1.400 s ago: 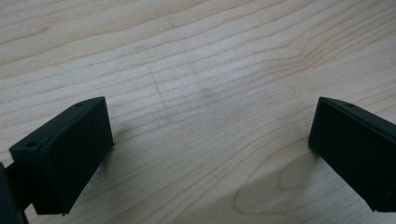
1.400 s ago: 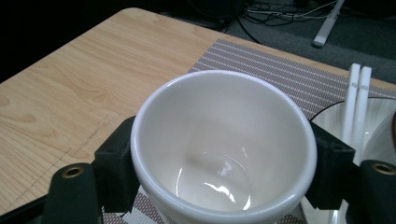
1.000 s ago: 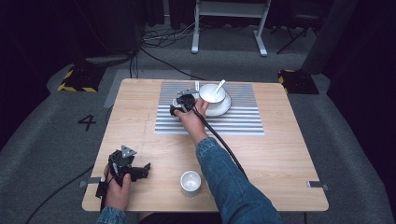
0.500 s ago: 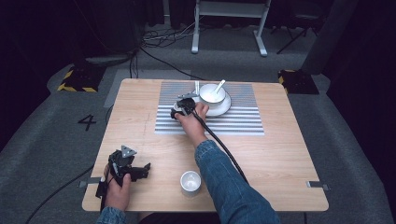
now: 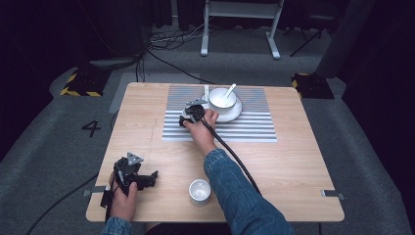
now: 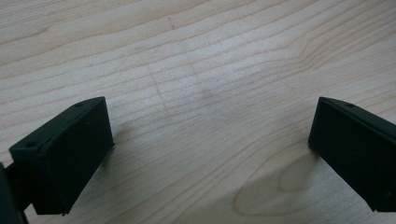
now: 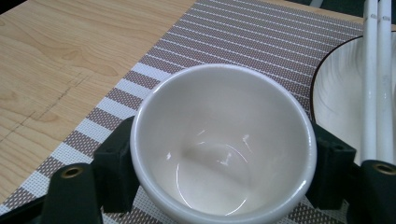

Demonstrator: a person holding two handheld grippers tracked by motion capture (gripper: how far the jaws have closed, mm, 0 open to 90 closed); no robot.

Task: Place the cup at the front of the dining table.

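Note:
A small white cup (image 7: 224, 116) sits between the jaws of my right gripper (image 7: 219, 172), which is shut on its sides. The cup is over the left part of the striped placemat (image 7: 261, 42), just left of a white plate (image 7: 336, 93). In the high view the right gripper (image 5: 188, 113) is beside the plate (image 5: 234, 113), which carries a white bowl (image 5: 222, 98) with a spoon (image 5: 229, 90). My left gripper (image 5: 147, 178) rests near the table's front left corner. Its jaws stand wide open over bare wood (image 6: 210, 149).
A second white cup (image 5: 199, 191) stands near the front edge, by the right forearm. White chopsticks (image 7: 376, 70) lie across the plate's left rim. The wooden table (image 5: 303, 166) has bare wood right of the mat. The right gripper's cable trails along the sleeve.

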